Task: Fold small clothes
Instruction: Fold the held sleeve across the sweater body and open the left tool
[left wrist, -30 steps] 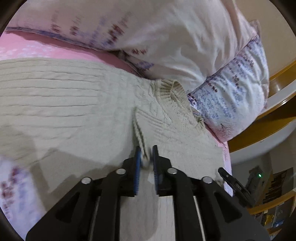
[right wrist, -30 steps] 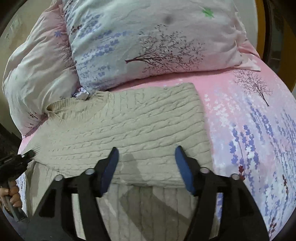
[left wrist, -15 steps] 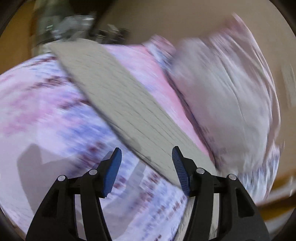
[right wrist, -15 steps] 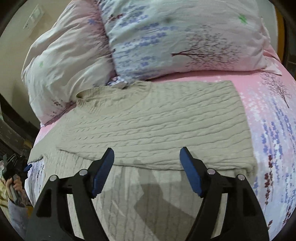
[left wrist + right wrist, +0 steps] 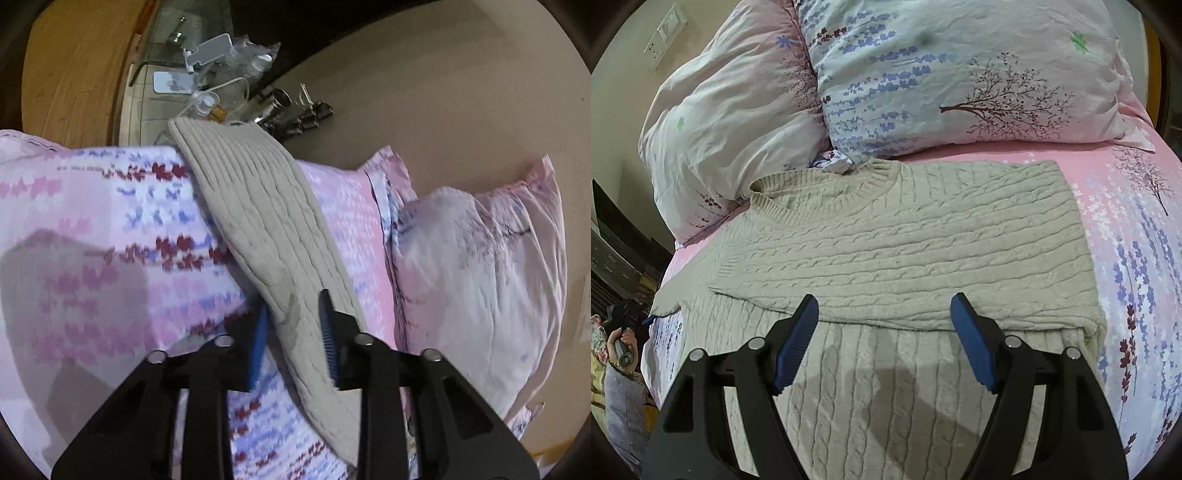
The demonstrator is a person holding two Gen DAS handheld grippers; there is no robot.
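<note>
A beige cable-knit sweater (image 5: 905, 240) lies on the pink floral bed, its collar toward the pillows and one side folded over the body. My right gripper (image 5: 884, 332) is open and empty, hovering above the sweater's near folded edge. In the left wrist view the sweater (image 5: 266, 221) shows edge-on, as a long strip across the bedsheet. My left gripper (image 5: 293, 332) has its blue pads on either side of the sweater's edge, with a narrow gap between them. I cannot tell whether the pads press the fabric.
Two floral pillows (image 5: 942, 74) lie against the wall behind the sweater. The bed's left edge (image 5: 661, 295) drops off near the person's hand (image 5: 622, 341). A cluttered surface (image 5: 221, 85) with small items lies beyond the bed in the left view.
My left gripper let go of the sweater's shoulder, opened, swung to a side-on view of the bed, and now has narrowed around the sweater's edge. My right gripper stayed open and shifted slightly.
</note>
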